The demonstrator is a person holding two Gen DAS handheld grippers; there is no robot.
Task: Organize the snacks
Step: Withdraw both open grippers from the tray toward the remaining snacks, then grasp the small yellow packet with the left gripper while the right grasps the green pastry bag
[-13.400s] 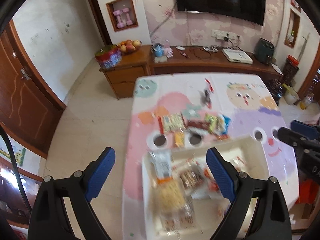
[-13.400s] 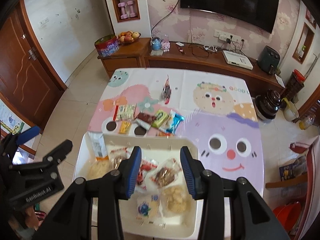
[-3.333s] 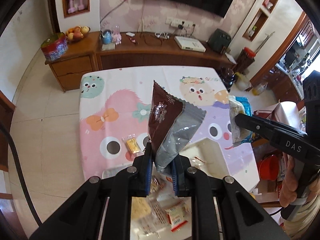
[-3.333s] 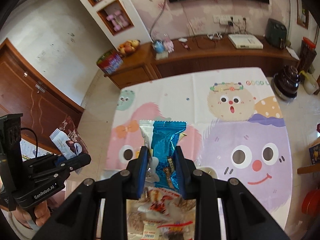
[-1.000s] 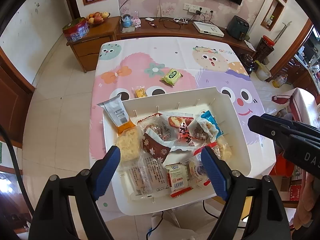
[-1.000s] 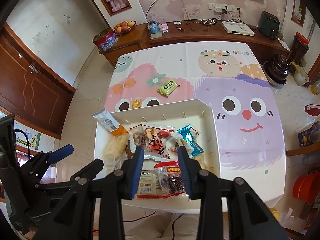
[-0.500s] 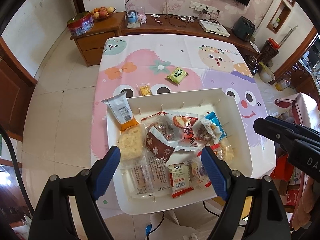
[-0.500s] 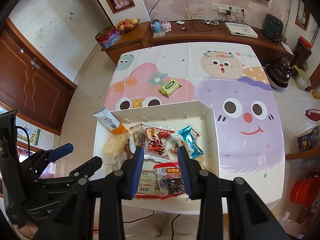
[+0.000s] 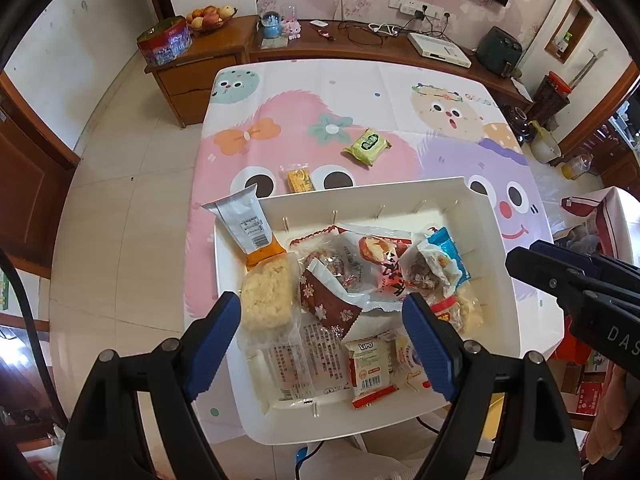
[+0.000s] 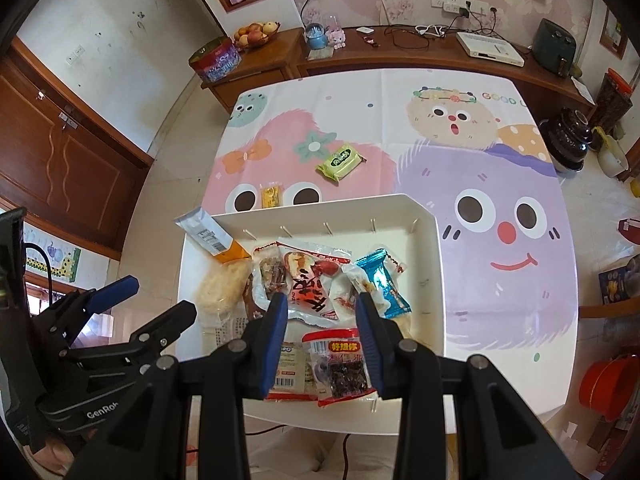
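A white tray [image 9: 440,186] [image 10: 404,200] full of wrapped snacks sits at the near end of the cartoon tablecloth. In it lie a brown snowflake packet [image 9: 328,308] and a blue packet [image 9: 450,250] [image 10: 384,280]. Beyond the tray, on the cloth, lie a green packet [image 9: 367,146] [image 10: 341,161] and a small yellow packet [image 9: 300,178] [image 10: 271,195]. My left gripper [image 9: 320,308] [image 10: 162,296] hovers over the tray's left half, open wide and empty. My right gripper [image 10: 321,300] [image 9: 520,256] hovers over the tray's near middle, its jaws narrowly apart with nothing between them.
A long silver-and-orange wrapper [image 9: 248,224] sticks out over the tray's far left corner. A wooden sideboard [image 10: 400,60] with a fruit bowl [image 10: 256,34] and a tin [image 10: 216,60] stands past the table's far end. Tiled floor lies left; a red bucket [image 10: 608,388] stands at the right.
Both grippers have drifted slightly forward and down over the tray. Their jaw widths are the same, and no snack has moved.
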